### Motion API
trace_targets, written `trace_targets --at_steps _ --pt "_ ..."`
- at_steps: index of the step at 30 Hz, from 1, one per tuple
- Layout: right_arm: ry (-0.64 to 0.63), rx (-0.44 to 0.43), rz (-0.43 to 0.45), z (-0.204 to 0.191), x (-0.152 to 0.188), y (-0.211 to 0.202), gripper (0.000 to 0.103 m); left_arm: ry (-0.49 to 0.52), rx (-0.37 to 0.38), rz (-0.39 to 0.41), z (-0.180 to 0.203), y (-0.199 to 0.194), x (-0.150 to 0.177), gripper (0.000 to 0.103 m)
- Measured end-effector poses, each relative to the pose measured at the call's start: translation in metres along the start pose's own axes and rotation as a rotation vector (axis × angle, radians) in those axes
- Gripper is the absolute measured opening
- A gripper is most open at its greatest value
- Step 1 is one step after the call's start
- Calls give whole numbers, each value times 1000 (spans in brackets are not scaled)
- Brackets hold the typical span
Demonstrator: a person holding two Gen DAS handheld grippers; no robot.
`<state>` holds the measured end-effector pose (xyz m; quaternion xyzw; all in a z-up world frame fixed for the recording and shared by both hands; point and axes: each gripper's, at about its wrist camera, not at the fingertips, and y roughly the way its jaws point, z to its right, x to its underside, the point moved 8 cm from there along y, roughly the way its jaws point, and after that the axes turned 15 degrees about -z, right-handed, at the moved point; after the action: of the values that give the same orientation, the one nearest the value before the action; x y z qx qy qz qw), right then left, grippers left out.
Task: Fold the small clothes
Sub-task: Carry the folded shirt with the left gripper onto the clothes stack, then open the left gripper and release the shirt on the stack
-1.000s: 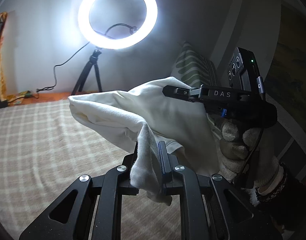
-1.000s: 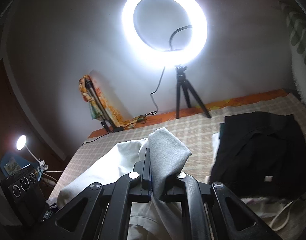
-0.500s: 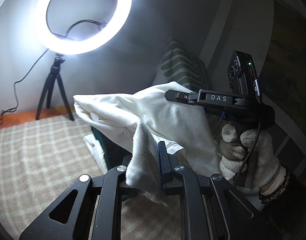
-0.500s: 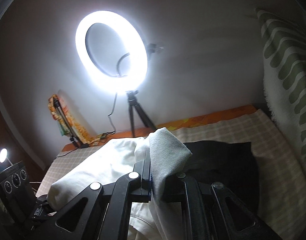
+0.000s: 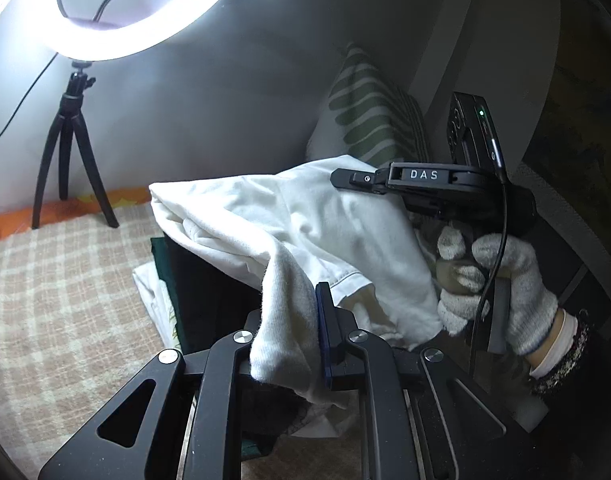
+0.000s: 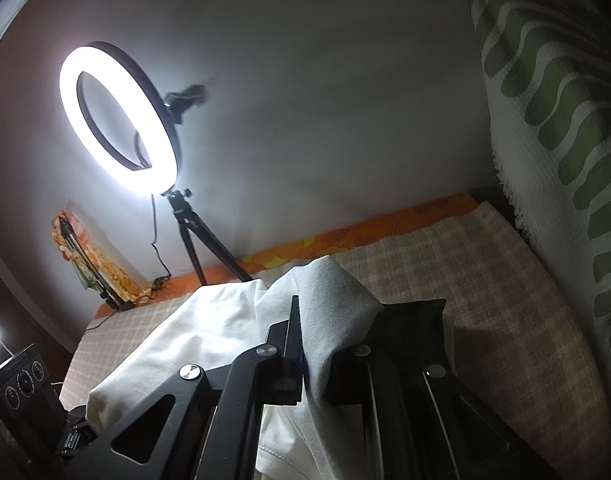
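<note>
Both the left claw (image 5: 297, 320) and the right claw (image 6: 301, 344) are clenched on the white garment (image 5: 305, 216), held bunched in the air above the dark folded clothes (image 5: 201, 292) on the checked bed (image 5: 65, 300), so its folding looks barely begun.

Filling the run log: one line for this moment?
left tongs: shut on white garment | right tongs: shut on same | garment held above dark folded clothes on checked bedcover

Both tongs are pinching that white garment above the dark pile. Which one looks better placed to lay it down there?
Probably the left tongs: the dark folded pile lies directly beyond them. The right tongs also grip the white garment, but higher.
</note>
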<state>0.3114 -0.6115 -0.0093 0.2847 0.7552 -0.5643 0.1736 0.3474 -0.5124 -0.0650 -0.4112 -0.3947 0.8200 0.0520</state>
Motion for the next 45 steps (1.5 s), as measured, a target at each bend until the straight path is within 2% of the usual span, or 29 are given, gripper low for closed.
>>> trace_targets --at_steps 7,9,10,13,14,15,18,21,28,31,33,36,39,41,45 --pt "48 -30 -75 38 -2 35 6 -63 -19 -54 -22 14 12 17" --pt "61 51 -82 53 -1 39 12 -84 -21 -69 -27 11 20 21" --pt "69 78 -87 59 -1 40 12 -90 -27 -77 -28 11 22 28" --pt "61 214 -121 71 4 45 14 -120 -53 -88 -37 4 31 39" --pt "57 257 -130 73 5 46 20 -140 -53 -88 -40 2 32 44" --pt "57 289 -136 74 6 46 26 -161 -56 -88 -44 -1 35 45" --pt "69 345 -131 78 6 40 28 -164 -76 -91 -48 -8 38 45" --pt "84 444 -124 83 5 29 32 -136 -125 -96 -51 -16 44 45" --pt "91 409 -58 63 11 -11 38 -110 -180 -73 -56 -44 46 46" --pt "85 386 -26 48 15 -29 53 -101 -200 -65 -54 -57 46 50" --pt "80 366 -11 36 20 -41 55 -90 -204 -58 -51 -66 47 51" --pt "65 369 10 20 31 -54 65 -75 -240 -48 -45 -79 49 53" --pt "73 357 19 7 47 -67 66 -61 -246 -30 -38 -92 52 55" --pt "80 348 28 -2 57 -75 67 -55 -247 -19 -32 -101 55 60" --pt "72 352 50 -24 77 -86 72 -49 -239 -2 -22 -120 60 62"
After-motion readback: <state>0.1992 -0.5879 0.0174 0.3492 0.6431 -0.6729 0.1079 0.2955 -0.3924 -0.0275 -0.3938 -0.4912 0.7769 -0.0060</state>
